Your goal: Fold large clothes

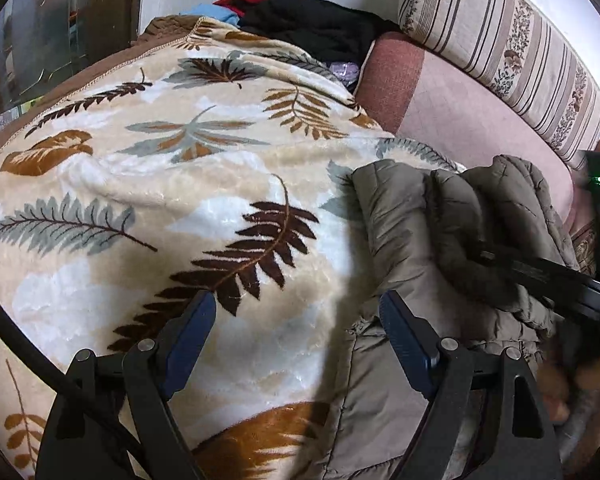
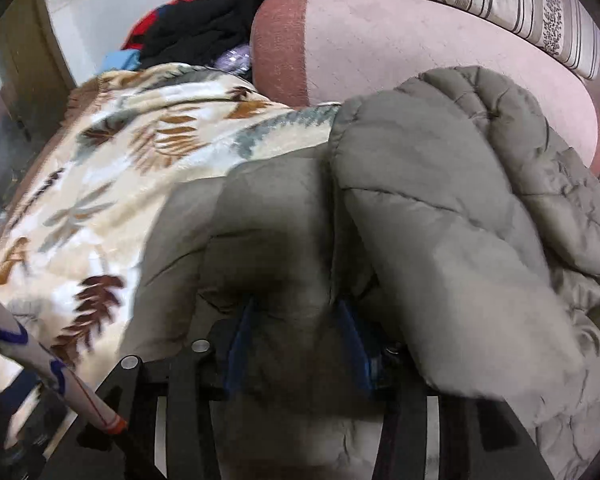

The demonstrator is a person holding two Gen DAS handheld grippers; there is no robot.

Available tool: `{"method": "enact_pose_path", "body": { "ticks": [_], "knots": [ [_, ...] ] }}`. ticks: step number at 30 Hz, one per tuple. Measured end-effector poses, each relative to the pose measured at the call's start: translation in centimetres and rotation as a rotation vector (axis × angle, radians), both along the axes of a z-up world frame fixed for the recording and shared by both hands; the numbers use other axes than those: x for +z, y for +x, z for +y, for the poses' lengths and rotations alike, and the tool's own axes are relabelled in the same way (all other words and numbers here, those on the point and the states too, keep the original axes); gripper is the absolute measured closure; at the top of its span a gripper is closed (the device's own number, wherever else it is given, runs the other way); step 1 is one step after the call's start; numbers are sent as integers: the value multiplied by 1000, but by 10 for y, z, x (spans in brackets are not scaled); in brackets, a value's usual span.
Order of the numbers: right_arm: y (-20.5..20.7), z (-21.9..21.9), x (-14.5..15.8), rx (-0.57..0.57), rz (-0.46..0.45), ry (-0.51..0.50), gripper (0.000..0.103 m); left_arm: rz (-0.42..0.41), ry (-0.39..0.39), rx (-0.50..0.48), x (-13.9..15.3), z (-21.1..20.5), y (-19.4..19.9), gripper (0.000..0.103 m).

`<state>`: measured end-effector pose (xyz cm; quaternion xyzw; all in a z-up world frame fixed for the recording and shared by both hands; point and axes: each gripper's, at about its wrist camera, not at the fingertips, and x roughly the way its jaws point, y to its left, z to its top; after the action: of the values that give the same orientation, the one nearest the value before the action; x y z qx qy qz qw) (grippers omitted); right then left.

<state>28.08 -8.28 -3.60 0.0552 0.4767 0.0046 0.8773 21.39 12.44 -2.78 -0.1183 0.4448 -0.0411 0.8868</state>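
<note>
An olive-grey quilted puffer jacket [image 1: 404,240] lies bunched on a leaf-patterned fleece blanket [image 1: 160,184]. My left gripper [image 1: 296,320] is open and empty, hovering above the blanket at the jacket's left edge; its right pad [image 1: 404,336] is over the jacket fabric. My right gripper [image 2: 296,328] is shut on a thick fold of the jacket [image 2: 420,208], whose padding bulges over and hides most of the blue pads [image 2: 240,336]. The right gripper also shows in the left wrist view [image 1: 540,272], gripping the jacket from the right.
A pink cushion [image 1: 460,120] and a striped floral bolster [image 1: 520,48] lie behind. A pile of black, red and blue clothes [image 1: 312,24] sits at the blanket's far end by a white wall. A patterned sleeve [image 2: 52,364] shows at lower left.
</note>
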Motion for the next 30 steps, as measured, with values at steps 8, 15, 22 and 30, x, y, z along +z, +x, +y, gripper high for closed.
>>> {"method": "enact_pose_path", "body": {
  "ticks": [8,15,22,30],
  "knots": [
    [-74,-61,65,-39,-180,-33,49,-12,15,-7,0,-7,-9,20],
    [-38,-131,-19,-216,56,44,47,12,30,-27,-5,-13,-4,20],
    [-91,-147,29,-177,-20,128,32,-12,55,-41,3,-14,-9,20],
    [-249,-261,41,-282,16,99,16,45,-70,-62,12,16,-42,20]
  ]
}}
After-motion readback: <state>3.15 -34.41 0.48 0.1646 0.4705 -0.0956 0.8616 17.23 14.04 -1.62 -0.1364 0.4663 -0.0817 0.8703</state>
